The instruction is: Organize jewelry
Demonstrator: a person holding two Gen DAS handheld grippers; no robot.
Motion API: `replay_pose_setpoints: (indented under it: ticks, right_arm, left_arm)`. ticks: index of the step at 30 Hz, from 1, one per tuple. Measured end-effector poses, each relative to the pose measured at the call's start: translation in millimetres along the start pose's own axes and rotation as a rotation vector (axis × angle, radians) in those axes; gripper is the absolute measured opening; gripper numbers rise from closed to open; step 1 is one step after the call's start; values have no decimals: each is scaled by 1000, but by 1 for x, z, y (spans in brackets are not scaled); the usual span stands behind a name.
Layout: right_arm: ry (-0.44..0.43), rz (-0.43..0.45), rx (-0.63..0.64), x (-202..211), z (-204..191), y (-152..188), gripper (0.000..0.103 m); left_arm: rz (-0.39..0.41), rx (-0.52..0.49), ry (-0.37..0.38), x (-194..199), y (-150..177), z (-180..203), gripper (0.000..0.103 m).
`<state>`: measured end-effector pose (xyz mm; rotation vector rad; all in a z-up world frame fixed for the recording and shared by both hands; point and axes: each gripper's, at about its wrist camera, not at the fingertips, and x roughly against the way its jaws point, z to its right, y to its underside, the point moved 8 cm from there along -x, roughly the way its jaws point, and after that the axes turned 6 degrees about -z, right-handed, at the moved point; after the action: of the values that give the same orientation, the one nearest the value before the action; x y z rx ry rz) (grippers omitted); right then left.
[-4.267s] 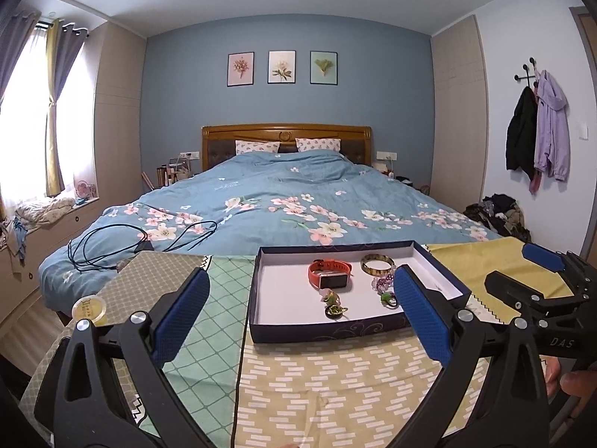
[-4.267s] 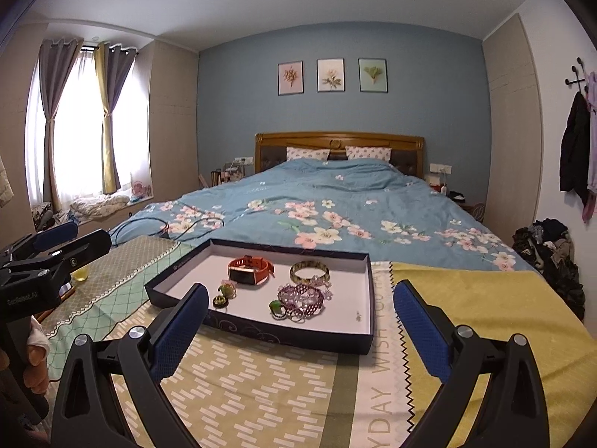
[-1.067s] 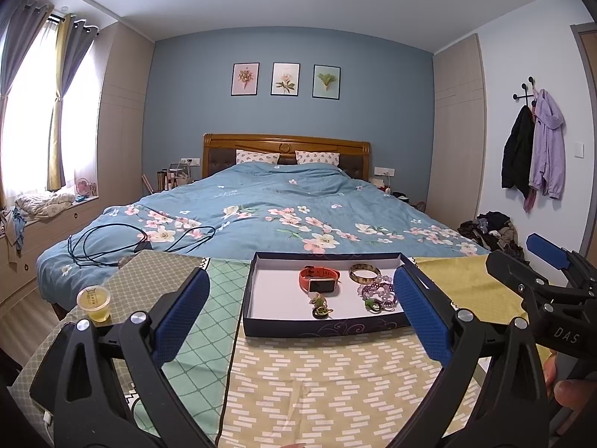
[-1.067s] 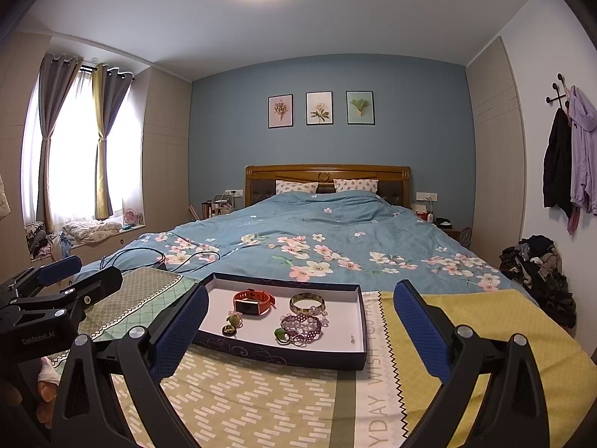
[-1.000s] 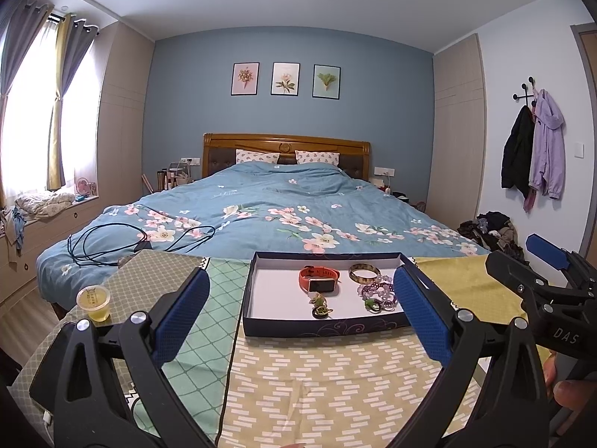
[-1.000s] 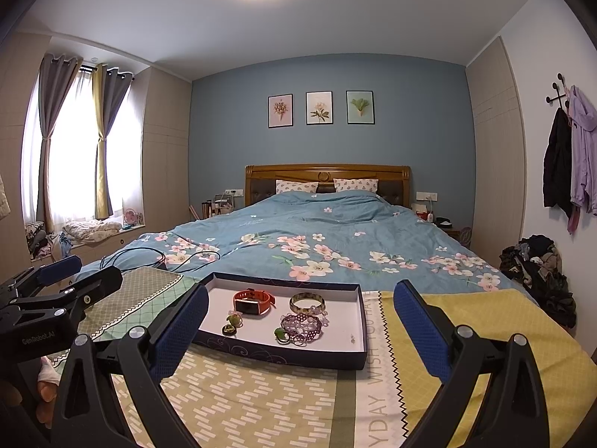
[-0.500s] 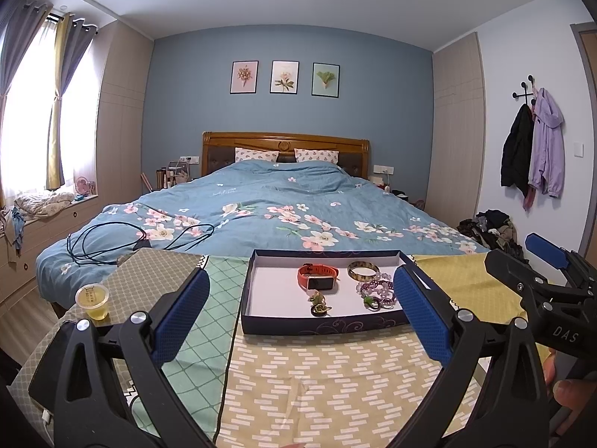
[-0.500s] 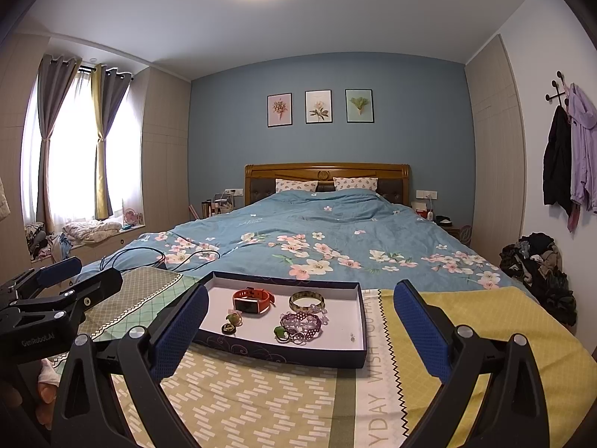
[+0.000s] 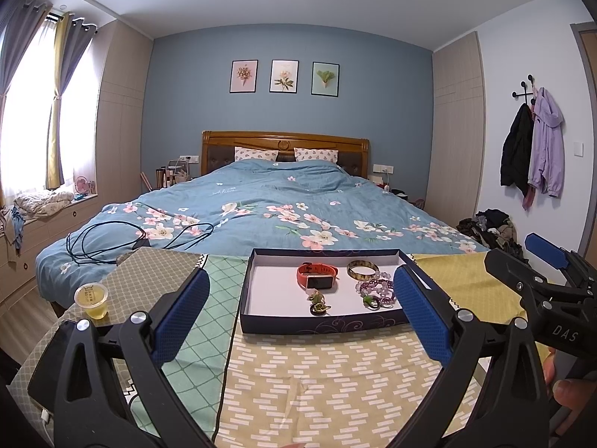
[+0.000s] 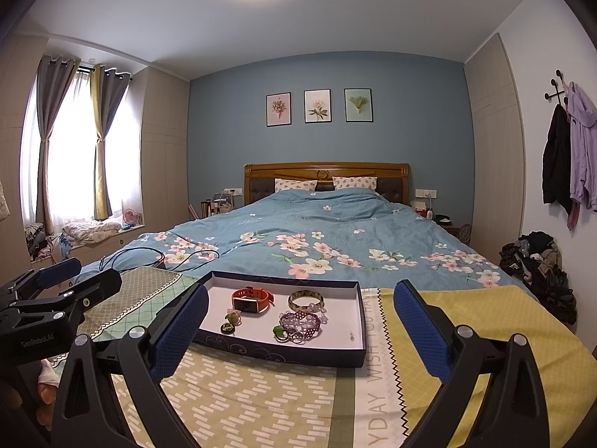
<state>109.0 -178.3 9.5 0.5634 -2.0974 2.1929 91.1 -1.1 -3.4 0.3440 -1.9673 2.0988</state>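
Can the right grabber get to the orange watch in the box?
Probably yes. The right gripper is open, and the watch lies uncovered in the open-topped box just ahead, nothing between them. The box wall only needs clearing from above.

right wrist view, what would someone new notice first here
The dark blue tray on the patterned cloth in front of the bed draws the eye, with an orange watch, a gold bangle and purple beads on its white floor. Both the left gripper and right gripper hang open before it, holding nothing.
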Motion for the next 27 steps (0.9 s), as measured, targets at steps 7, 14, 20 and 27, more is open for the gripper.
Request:
replay_pose_setpoints:
  ticks: [7,14,20,27]
  right_arm:
    - [1,-2,-2,-1,0,2,96]
    - [0,-4,-3,-1,0,3,96]
    - [0,-4,-4,-1,0,4,96]
    - [1,-4,-4,-1,1,4,96]
  left_arm:
    - [-2,1,1,0,0,1,97]
    - [-12,4,7,-4,3,2,97]
    - [-14,0,8,-5,5,3,97]
    - [-14,1,8,-5,4,3,97]
